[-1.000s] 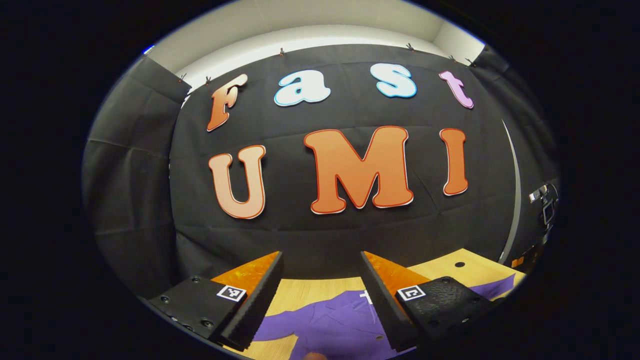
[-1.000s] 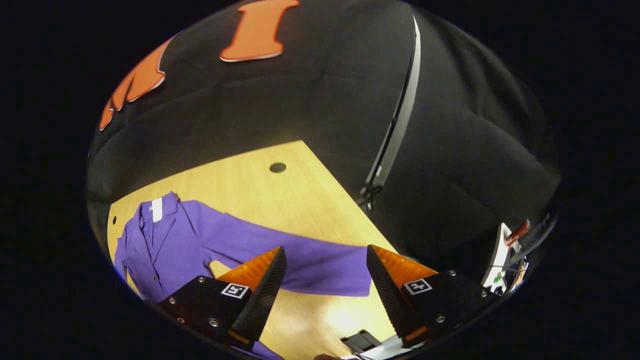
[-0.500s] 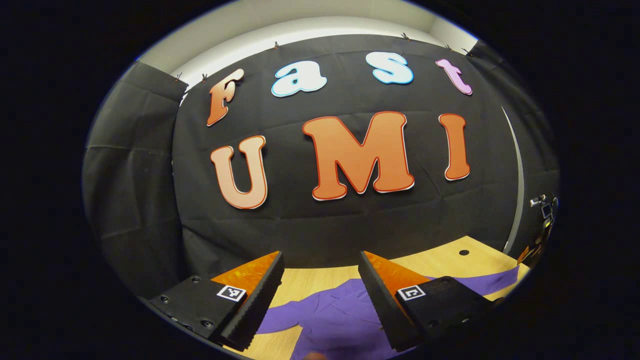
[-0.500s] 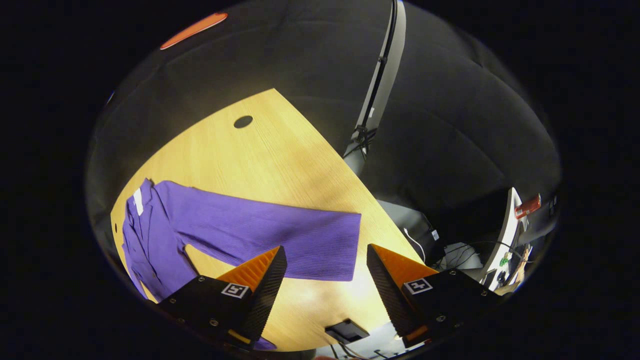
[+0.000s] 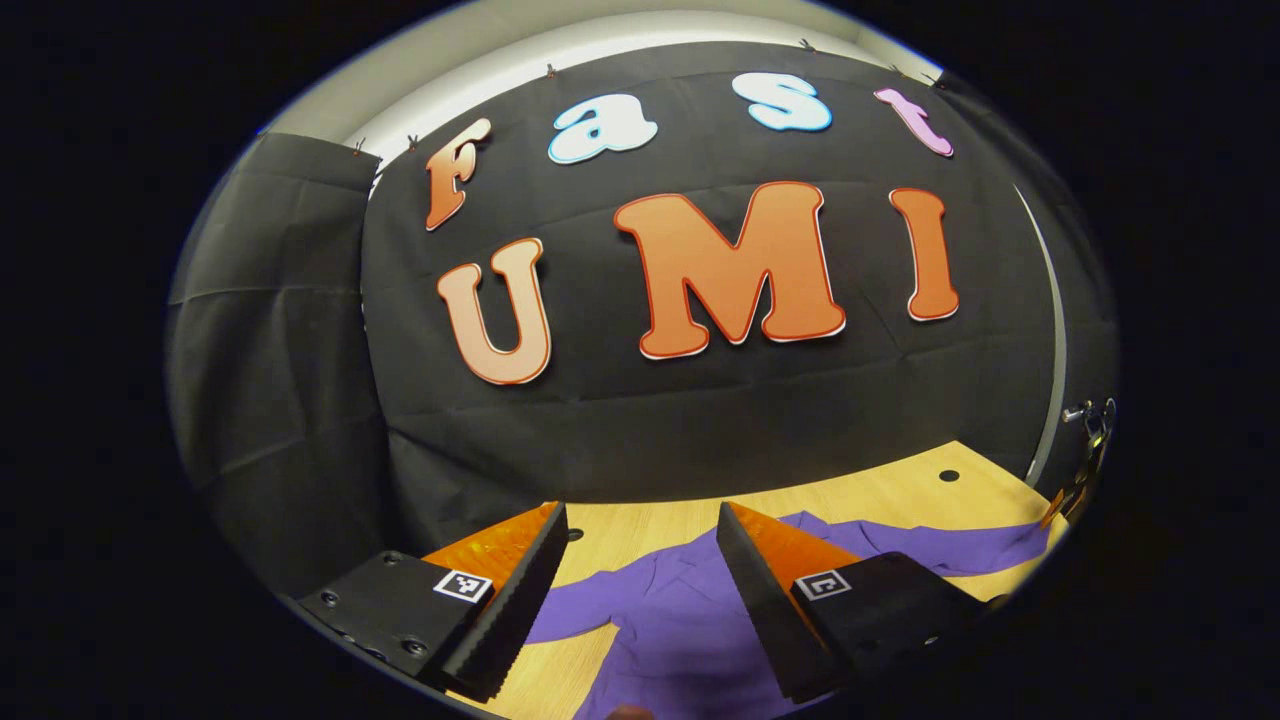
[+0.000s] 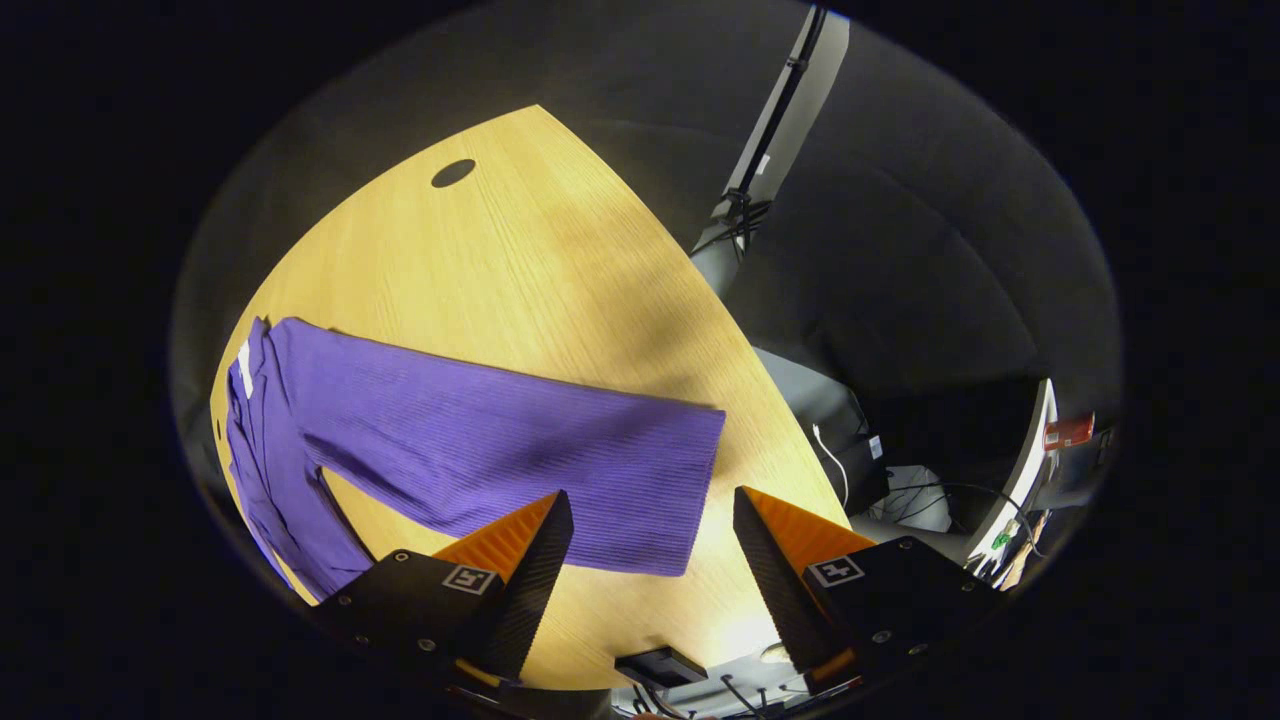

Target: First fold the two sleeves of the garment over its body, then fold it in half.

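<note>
Here, the right gripper (image 6: 650, 560) had its jaws spread wide with nothing between them, hanging above the cuff end of the purple garment's sleeve (image 6: 560, 470) at lower centre of the right gripper view, probably lined up to take that cuff for the first fold. The garment (image 6: 290, 470) lay flat on the table (image 6: 520, 250), body at the left edge, sleeve stretched toward centre. In the left gripper view the left gripper (image 5: 640, 590) likewise stood spread and empty above the garment's body (image 5: 680, 620) at bottom centre. No containers appeared.
</note>
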Demonstrator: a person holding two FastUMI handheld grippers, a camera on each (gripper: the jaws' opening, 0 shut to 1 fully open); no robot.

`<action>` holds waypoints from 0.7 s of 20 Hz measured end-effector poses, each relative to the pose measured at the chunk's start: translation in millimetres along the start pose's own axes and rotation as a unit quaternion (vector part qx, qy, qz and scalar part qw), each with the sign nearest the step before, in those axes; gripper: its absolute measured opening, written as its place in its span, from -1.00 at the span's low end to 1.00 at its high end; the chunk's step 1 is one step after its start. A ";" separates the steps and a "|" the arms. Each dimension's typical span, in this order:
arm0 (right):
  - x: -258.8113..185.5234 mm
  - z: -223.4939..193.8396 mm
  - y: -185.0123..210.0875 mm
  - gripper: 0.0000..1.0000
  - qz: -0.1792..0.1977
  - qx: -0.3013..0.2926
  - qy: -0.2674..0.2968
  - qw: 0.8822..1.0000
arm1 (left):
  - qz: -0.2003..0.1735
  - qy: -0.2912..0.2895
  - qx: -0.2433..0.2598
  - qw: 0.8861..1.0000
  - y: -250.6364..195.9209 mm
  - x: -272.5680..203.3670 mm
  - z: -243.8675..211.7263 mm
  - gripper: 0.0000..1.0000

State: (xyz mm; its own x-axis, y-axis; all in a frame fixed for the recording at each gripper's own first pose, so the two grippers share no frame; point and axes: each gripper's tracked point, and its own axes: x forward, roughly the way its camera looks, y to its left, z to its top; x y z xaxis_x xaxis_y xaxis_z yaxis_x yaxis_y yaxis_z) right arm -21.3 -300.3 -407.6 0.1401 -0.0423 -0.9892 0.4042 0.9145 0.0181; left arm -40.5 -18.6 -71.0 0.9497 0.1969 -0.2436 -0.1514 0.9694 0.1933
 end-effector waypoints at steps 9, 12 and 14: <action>36.3 -3.2 -1.8 0.90 0.008 0.023 0.047 0.999 | 0.032 0.026 0.005 0.999 -1.8 -15.9 -13.7 0.88; 39.7 0.7 0.2 0.70 0.016 0.039 0.049 0.998 | 0.045 0.033 0.004 0.998 2.2 -20.3 -19.0 0.93; 37.8 0.2 -0.5 0.42 0.017 0.031 0.047 0.998 | 0.050 0.038 0.000 0.998 1.6 -22.5 -21.9 0.88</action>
State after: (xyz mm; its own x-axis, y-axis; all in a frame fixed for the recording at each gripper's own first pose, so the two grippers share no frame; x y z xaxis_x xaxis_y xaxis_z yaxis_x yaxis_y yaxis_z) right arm -16.0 -302.4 -445.0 0.0701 0.0293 -0.9971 0.4570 0.8876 0.0582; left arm -68.1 -18.3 -86.1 0.9062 0.3025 -0.2956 -0.2438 0.9447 0.2194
